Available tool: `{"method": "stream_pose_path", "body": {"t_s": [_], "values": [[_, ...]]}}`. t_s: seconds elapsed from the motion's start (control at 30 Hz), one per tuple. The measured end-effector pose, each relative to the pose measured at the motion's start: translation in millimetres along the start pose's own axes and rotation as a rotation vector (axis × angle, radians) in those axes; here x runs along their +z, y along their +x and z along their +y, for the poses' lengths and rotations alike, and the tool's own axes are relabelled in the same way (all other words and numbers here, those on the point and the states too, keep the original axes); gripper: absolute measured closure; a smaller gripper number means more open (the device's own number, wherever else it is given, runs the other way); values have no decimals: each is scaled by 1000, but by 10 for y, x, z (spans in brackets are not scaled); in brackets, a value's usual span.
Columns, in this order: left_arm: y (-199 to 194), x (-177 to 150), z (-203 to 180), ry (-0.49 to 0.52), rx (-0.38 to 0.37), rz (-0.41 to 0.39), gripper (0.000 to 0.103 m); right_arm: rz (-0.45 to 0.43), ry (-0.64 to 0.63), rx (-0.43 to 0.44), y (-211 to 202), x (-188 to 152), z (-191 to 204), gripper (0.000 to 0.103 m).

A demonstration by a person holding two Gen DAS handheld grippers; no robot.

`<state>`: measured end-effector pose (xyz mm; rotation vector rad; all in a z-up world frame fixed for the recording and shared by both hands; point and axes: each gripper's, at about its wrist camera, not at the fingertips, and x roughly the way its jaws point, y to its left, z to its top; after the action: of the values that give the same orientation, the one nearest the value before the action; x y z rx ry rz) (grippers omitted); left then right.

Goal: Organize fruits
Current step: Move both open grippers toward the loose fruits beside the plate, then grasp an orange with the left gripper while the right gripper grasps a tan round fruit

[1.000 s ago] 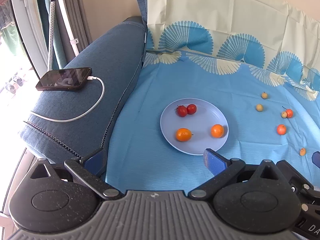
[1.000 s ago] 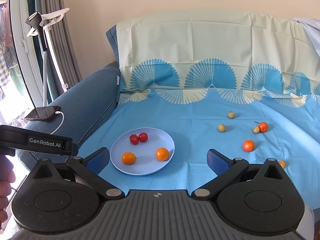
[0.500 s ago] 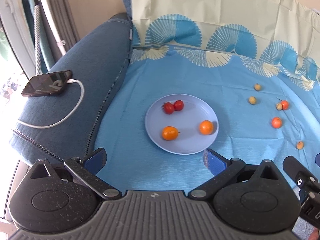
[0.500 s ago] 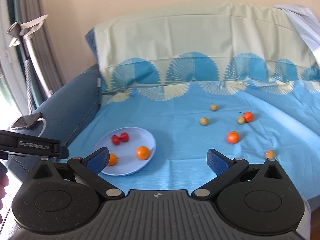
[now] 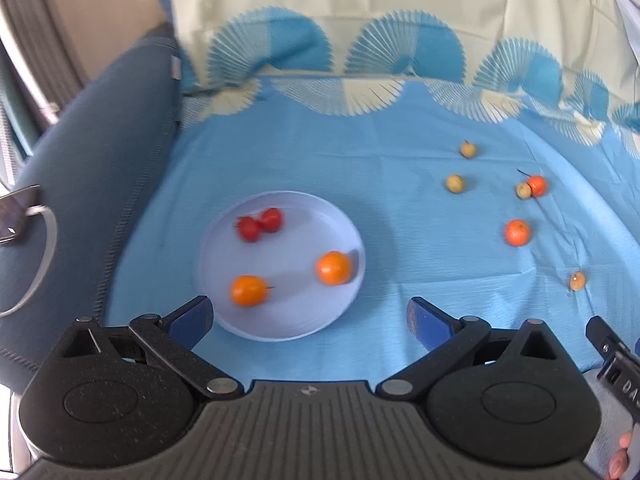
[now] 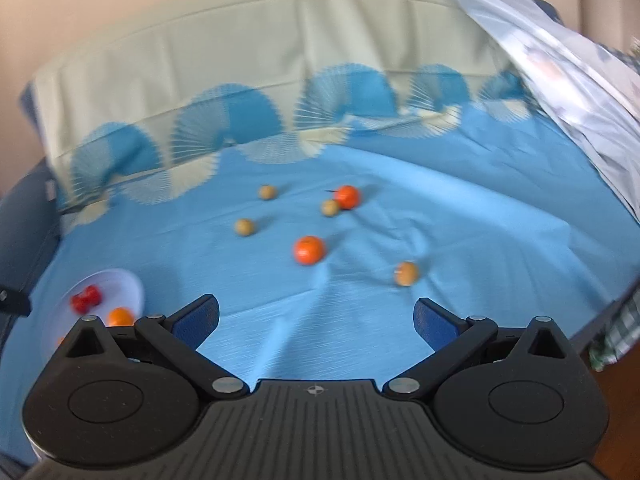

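1. Over the blue sheet (image 5: 304, 160), through our left wrist camera, we see our left gripper (image 5: 310, 322) spread wide and holding nothing, its blue fingertips (image 5: 192, 320) hanging above the near rim of the pale plate (image 5: 288, 320).
2. On that plate lie two red tomatoes (image 5: 260, 223) touching each other at the far left, one orange fruit (image 5: 248, 290) near the front and another orange fruit (image 5: 333, 267) at the right.
3. Well apart to the right, loose on the sheet, we see two tan fruits (image 5: 455, 183), a third tan one touching a stemmed orange-red fruit (image 5: 536, 185), a mandarin (image 5: 517, 232) and a small fruit (image 5: 577, 281) nearest us.
4. At the left edge a phone with a white cable (image 5: 44, 248) rests on the dark blue sofa arm (image 5: 100, 168).
5. From our right wrist camera, somewhat blurred, our right gripper (image 6: 316, 316) is likewise spread and empty above the sheet.
6. Ahead of it lie the mandarin (image 6: 309, 249), the small fruit (image 6: 406, 273), the tan fruits (image 6: 244, 226) and the stemmed orange-red fruit (image 6: 346, 196).
7. At the far left the plate (image 6: 128, 284) shows partly behind the gripper body, with the tomatoes (image 6: 85, 298) on it.
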<state>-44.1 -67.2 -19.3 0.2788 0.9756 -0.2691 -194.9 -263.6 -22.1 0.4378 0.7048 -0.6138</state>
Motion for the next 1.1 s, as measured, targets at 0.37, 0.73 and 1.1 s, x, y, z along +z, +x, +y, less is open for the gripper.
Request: {"method": "stream_pose_path", "body": {"t_s": [0.37, 0.73, 1.1], "values": [[973, 578, -1269, 163, -124, 64, 0, 133, -13, -138, 1250, 297, -543, 1], [2017, 766, -2379, 321, -180, 173, 0, 213, 103, -230, 1952, 242, -748, 14], [1994, 762, -2385, 289, -280, 175, 67, 167, 91, -311, 1844, 290, -857, 77]]}}
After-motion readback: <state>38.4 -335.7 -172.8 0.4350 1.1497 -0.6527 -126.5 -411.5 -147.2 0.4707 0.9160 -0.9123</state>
